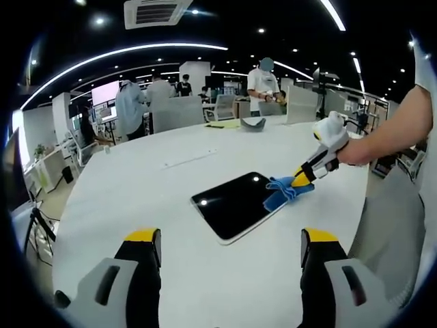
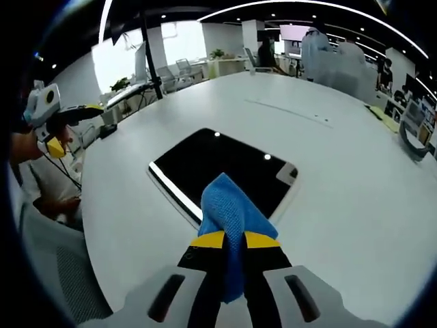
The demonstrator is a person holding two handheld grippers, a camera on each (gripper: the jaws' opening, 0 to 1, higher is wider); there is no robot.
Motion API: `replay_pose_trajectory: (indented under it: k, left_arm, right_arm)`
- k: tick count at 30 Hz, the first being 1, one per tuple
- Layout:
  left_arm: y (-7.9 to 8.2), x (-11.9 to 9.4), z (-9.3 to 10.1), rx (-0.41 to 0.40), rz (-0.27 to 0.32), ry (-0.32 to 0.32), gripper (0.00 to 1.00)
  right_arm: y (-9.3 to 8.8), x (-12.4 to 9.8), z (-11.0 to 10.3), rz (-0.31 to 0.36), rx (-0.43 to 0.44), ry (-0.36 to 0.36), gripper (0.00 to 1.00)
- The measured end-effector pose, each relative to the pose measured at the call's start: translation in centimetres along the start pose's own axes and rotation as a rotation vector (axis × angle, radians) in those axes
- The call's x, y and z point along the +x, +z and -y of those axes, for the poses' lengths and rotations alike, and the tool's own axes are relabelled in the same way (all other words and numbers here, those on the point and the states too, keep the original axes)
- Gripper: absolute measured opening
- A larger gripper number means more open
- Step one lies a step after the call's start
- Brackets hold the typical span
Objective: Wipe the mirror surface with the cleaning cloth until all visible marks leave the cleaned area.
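The mirror (image 1: 239,203) you are wiping lies flat on the white table (image 1: 136,198), a thin rectangular slab with rounded corners and a pale rim around a dark, glossy face. In your right gripper view the mirror (image 2: 218,171) throws back small bright spots of the ceiling lights, and its surface looks smooth and almost black.

The cleaning cloth (image 2: 232,219) is a bright blue, finely woven fabric, bunched into a soft rounded fold. Your right gripper (image 2: 234,240) is clamped on it: the two yellow-tipped black jaws stand pressed together with the cloth pinched between them, a tail of blue hanging down between the jaws toward the camera. The bunched end rests on the near edge of the mirror.

From your left gripper view, the cleaning cloth (image 1: 285,190) sits on the mirror's right-hand corner, held by the right gripper (image 1: 304,175), whose white body your hand (image 1: 355,152) grips.

Your left gripper (image 1: 231,247) hangs above the table short of the mirror, its black jaws with yellow caps set wide apart and holding nothing. The right gripper view catches it at the far left, the left gripper (image 2: 68,116) raised beside the table's edge.

The table is a broad, matte white oval. A dark curved object (image 1: 253,124) lies near its far edge, and people (image 1: 263,85) stand beyond it.
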State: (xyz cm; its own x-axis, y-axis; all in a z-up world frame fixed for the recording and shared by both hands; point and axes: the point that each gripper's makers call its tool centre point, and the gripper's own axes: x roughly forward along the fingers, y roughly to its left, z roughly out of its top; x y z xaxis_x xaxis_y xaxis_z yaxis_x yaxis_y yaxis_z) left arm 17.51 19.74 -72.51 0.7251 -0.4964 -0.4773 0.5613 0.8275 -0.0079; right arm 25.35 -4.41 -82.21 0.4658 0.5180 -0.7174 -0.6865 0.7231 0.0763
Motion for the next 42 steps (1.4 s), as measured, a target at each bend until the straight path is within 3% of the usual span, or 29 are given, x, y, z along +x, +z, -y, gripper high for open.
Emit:
replay_pose_trajectory:
  k: [11, 19, 30, 42]
  left_arm:
    - [0.0, 0.5, 0.3, 0.004, -0.007, -0.010, 0.84]
    - [0.2, 0.8, 0.1, 0.014, -0.014, -0.015, 0.84]
    - [0.0, 1.2, 0.2, 0.012, -0.025, -0.021, 0.84]
    - [-0.2, 1.7, 0.3, 0.010, -0.031, -0.030, 0.84]
  right_arm:
    - [-0.6, 0.5, -0.2, -0.014, 0.019, 0.008, 0.04]
    - [-2.0, 1.3, 0.1, -0.052, 0.029, -0.001, 0.04]
    - [-1.8, 1.4, 0.2, -0.032, 0.068, 0.001, 0.03]
    - [-1.9, 1.5, 0.3, -0.049, 0.043, -0.013, 0.02]
